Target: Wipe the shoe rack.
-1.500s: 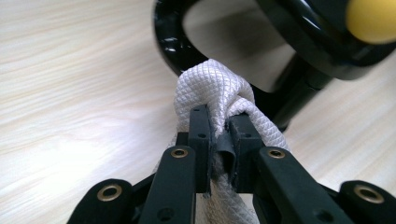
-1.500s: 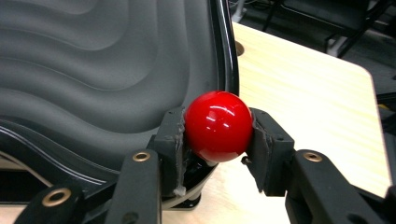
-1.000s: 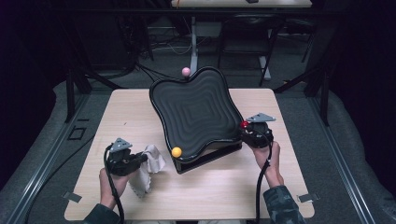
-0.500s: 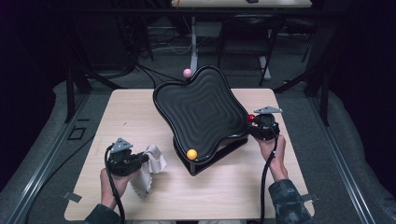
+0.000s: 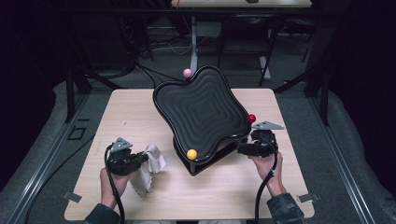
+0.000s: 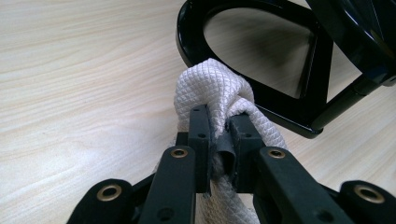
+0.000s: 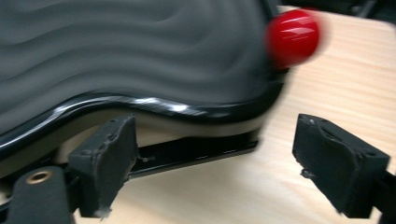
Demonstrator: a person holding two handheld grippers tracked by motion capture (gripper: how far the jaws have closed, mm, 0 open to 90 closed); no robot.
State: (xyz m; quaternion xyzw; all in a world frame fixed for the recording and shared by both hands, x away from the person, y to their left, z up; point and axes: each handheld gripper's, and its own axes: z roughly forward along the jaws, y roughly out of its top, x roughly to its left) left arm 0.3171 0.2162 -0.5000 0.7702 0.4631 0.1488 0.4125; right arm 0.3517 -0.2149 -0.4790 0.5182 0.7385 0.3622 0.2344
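From the high view I see my left gripper [image 5: 140, 158] at about eight o'clock on the desk [image 5: 140, 112], its jaws clamped on a white cloth [image 5: 152, 163] that trails onto the wood just beside the black wavy tray [image 5: 201, 109]. The tray sits tilted on its black stand [image 5: 205, 163] at the desk's centre, with a yellow ball [image 5: 191, 154] at its six o'clock corner, a red ball [image 5: 251, 118] at three o'clock and a pink ball [image 5: 187, 73] at twelve. My right gripper [image 5: 243, 149] lies at four o'clock, close against the tray's lower edge. In the left gripper view, my jaws pinch a bunched fold of the quilted cloth [image 6: 219, 98], and the stand's looped base [image 6: 261, 56] lies just beyond it at one o'clock. In the right gripper view, my jaws stand wide apart, gripping nothing; the tray's glossy rim [image 7: 154, 105] runs above them and the red ball [image 7: 293, 35] sits at one o'clock, blurred.
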